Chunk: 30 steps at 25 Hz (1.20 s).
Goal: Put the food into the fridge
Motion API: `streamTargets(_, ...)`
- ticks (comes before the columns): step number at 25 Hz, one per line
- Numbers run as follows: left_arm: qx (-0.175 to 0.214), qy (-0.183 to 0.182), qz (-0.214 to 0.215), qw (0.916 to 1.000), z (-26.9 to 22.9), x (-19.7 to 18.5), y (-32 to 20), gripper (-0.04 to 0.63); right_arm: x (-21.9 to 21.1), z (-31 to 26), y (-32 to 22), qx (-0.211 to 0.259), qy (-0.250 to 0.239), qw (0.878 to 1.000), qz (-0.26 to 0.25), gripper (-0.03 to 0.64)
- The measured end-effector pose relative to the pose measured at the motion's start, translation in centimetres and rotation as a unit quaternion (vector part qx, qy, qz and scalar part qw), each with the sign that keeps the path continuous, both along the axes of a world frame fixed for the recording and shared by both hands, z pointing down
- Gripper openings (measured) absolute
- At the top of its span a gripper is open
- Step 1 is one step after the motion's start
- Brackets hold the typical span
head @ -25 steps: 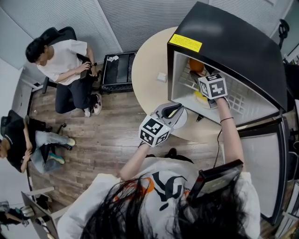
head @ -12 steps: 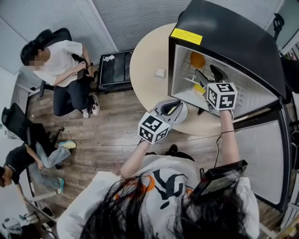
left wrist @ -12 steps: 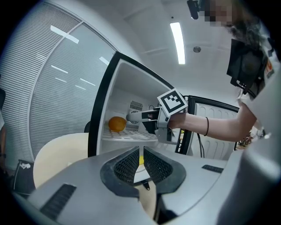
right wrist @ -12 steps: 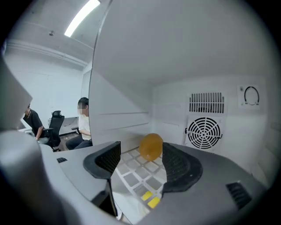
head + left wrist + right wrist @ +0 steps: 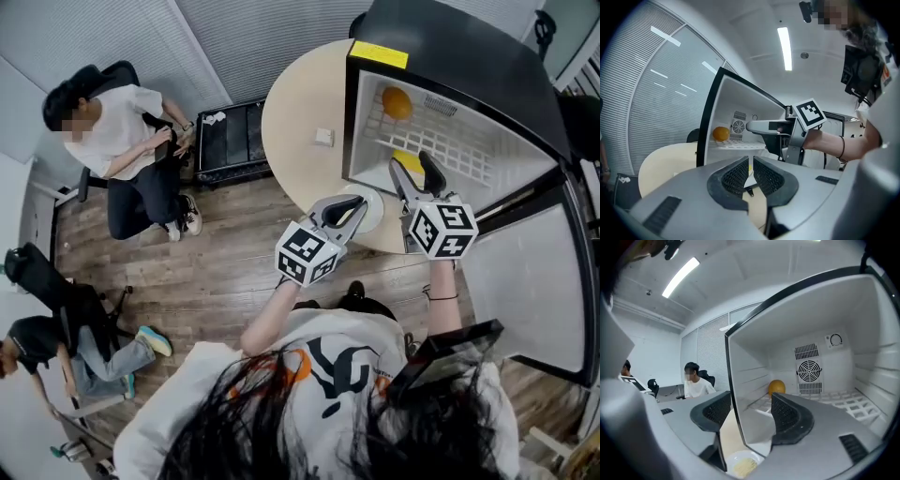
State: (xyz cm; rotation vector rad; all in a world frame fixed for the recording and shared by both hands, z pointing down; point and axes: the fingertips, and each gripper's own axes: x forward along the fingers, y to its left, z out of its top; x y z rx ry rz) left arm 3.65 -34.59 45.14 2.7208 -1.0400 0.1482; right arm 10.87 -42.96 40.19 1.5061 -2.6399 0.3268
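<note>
Closing its wide, empty jaws, the right gripper (image 5: 411, 169) partly hides a yellow item (image 5: 407, 158) in the fridge (image 5: 450, 56); the orange (image 5: 397, 102) sits far back. The left gripper (image 5: 345, 208), jaws almost together and empty, covers most of a plate (image 5: 375, 202).

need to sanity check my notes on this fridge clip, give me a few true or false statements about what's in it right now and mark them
1. An orange sits on the white grid shelf inside the fridge. True.
2. The fridge door is closed. False: it stands open, and the inside shows.
3. The right tongs grip the orange. False: the right tongs are apart and closing with nothing held, at the fridge's front edge, and the orange lies at the back.
4. A white bowl of noodles stands on the round table, outside the fridge. True.
</note>
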Motion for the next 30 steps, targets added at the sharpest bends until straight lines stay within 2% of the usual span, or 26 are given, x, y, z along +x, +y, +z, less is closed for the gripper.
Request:
streamTargets(15, 0.011, -0.003, 0.040, 0.9991, -0.3, -4.3, 10.2, 0.023, -4.6, 3.6, 13.7, -0.040, -0.073, 0.995, 0.063, 0.136)
streamTargets(22, -0.004, -0.009, 0.087, 0.9962, 1.2, -4.3, 15.6, 0.023, -4.4, 5.6, 19.7, -0.065, -0.072, 0.990, 0.105, 0.097)
streamTargets(25, -0.008, -0.005, 0.093, 0.9956, 1.3, -4.4, 16.9, 0.023, -4.1, 6.1, 21.3, -0.074, -0.073, 0.988, 0.118, 0.087)
streamTargets(30, -0.001, 0.001, 0.094, 0.9956, 0.9, -4.5, 18.1, 0.023, -4.2, 6.0, 22.9, -0.077, -0.058, 0.989, 0.113, 0.086)
